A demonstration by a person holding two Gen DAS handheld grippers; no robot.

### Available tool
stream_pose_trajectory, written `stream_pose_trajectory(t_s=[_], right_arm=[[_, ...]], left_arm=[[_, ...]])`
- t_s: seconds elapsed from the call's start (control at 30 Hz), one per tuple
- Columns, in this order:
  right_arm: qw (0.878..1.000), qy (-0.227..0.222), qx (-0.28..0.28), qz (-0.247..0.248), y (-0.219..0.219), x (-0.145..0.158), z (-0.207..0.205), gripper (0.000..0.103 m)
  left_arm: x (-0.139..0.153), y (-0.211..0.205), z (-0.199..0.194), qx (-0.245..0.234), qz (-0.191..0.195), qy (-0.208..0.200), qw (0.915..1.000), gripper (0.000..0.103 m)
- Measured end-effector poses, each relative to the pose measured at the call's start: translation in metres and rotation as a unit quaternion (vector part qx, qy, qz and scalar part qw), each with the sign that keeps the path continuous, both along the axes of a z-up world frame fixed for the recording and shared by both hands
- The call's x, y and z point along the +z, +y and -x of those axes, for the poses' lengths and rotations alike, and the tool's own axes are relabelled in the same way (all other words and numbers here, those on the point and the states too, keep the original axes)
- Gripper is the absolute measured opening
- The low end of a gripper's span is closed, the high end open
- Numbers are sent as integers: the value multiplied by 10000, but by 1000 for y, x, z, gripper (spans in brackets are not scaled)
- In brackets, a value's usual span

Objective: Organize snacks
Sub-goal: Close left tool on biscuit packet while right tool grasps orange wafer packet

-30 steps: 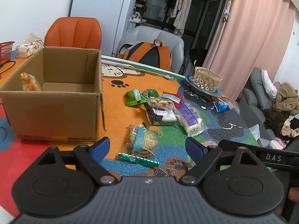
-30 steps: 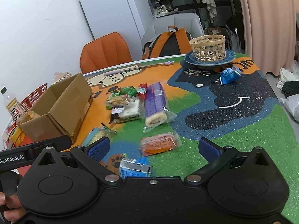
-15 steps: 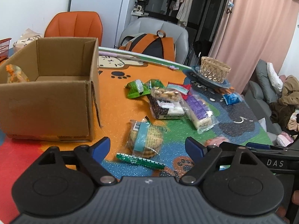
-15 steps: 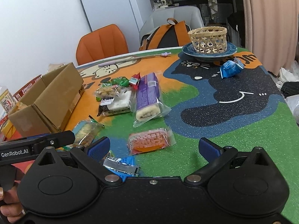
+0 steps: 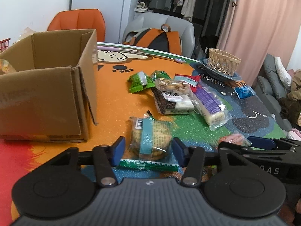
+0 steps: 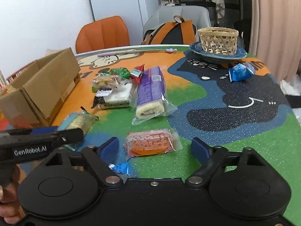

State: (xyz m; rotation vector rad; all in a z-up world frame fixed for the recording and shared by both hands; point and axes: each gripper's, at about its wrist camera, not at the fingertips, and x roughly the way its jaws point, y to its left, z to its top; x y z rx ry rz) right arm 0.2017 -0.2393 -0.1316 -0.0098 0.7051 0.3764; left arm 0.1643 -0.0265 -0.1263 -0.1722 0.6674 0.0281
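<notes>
Cookies in a clear wrapper with a teal band (image 5: 150, 139) sit between my closing left gripper (image 5: 148, 149); my right gripper (image 6: 154, 149) closes around an orange-filled clear packet (image 6: 149, 144), neither yet pinched.

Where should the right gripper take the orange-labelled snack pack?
Across the short width of the orange snack pack, on its firm body, not the loose clear film at its right end. Come down from the near side: it lies flat, long axis crosswise, between the closing fingers of the right gripper, untouched.
</notes>
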Motion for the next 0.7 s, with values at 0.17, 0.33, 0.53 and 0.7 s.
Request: stream_pose_trajectory(t_s=[0.17,0.33,0.53,0.7], right_arm=[[9998,37,29,-188,-5,4,1,54],[9995,10,50,-305,-5,8,7,51],[9991,-183,89,-374,4,23,13,50],[9983,-336,164,-445,15,36,17,50]], left_arm=[[0,-1,4,-47,24,-54,10000,44],[6,2,12,-36,49,-165,9998,44],[22,8,25,-36,118,-403,9991,44],[37,13,34,-36,142,-638,9979,44]])
